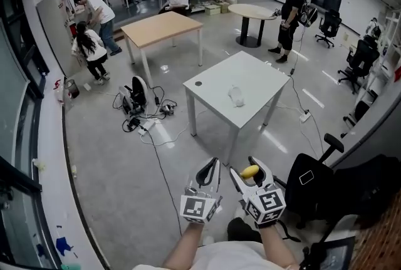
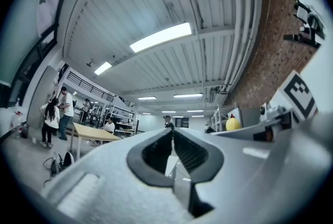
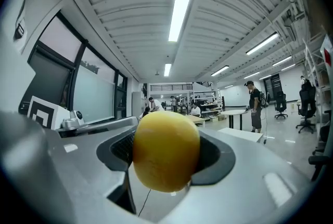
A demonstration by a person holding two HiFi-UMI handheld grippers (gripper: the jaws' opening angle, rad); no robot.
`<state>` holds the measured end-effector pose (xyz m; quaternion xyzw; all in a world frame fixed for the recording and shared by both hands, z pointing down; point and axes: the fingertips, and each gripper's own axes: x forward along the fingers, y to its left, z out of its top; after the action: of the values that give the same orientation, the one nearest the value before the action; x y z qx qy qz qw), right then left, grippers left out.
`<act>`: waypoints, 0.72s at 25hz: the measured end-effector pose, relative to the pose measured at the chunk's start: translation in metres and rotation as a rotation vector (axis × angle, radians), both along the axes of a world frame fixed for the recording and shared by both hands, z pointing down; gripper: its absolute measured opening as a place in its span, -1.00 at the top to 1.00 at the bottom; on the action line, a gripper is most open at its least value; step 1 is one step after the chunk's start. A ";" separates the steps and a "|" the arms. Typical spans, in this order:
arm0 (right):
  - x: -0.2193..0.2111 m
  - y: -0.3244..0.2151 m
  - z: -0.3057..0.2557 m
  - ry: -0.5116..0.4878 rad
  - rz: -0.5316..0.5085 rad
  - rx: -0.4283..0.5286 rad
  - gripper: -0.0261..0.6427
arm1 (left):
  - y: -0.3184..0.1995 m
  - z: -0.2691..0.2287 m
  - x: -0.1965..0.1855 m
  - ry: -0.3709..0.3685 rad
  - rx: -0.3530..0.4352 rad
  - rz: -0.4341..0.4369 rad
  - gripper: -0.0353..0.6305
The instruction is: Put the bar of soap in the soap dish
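The yellow bar of soap (image 3: pixel 165 151) is sitting clamped between the jaws of the right gripper (image 1: pixel 247 170), covering much of their pads in the right gripper view. It is being held in the air, well apart from the white table (image 1: pixel 263 84) at twelve o'clock of both grippers. At nine o'clock of the soap, the left gripper (image 2: pixel 173 132) is hanging with its jaw tips pressed together on nothing. A small pale shape (image 1: pixel 235 96) is lying near the table's middle, too small to tell whether it is the soap dish.
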<state>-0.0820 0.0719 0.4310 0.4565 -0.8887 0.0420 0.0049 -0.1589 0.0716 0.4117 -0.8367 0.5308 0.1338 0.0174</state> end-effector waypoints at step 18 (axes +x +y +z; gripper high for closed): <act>0.100 -0.229 -0.017 -0.075 -0.045 0.029 0.05 | -0.220 -0.008 0.092 -0.086 0.014 -0.081 0.88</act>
<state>0.0182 -0.1566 0.4139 0.4346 -0.8988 0.0459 -0.0339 -0.0669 -0.1488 0.4039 -0.8194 0.5620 0.1005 0.0516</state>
